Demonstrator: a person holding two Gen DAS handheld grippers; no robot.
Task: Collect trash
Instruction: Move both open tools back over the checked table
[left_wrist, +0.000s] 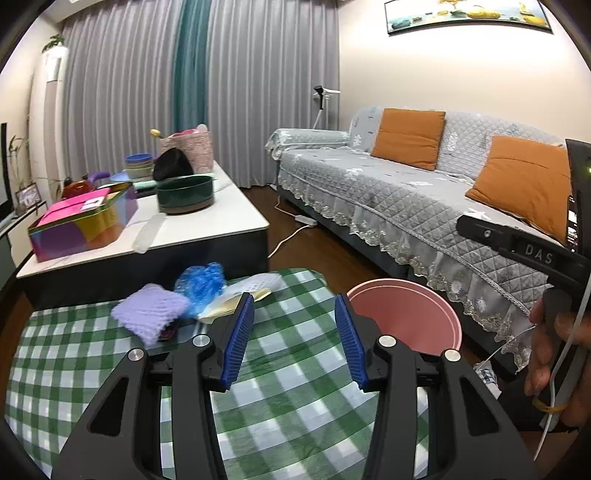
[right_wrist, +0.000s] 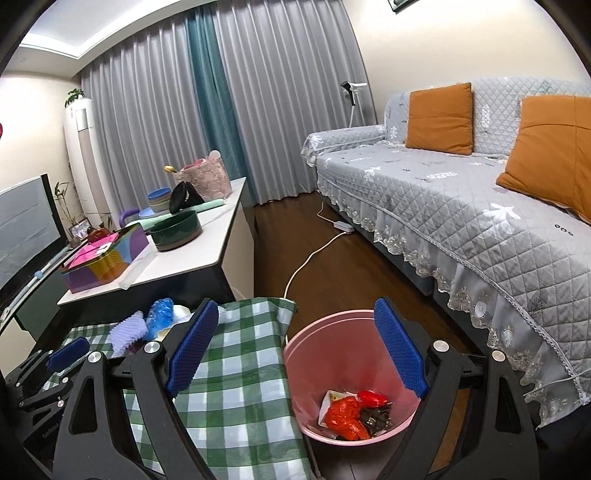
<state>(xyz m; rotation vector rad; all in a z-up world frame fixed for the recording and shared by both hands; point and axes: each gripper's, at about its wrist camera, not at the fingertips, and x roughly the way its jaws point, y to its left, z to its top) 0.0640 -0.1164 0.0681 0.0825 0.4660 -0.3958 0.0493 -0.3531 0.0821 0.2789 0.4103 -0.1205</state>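
Observation:
A pink trash bin stands on the floor right of a green checked table. It holds red wrappers and dark scraps. On the table's far side lie a purple foam net, a blue crumpled plastic piece, a white foam sheet and a yellowish wrapper. My left gripper is open and empty above the table, near that pile. My right gripper is open and empty above the bin. The bin also shows in the left wrist view.
A white coffee table behind holds a colourful box, a green pot, bowls and a basket. A grey sofa with orange cushions runs along the right. A white cable and power strip lie on the wood floor.

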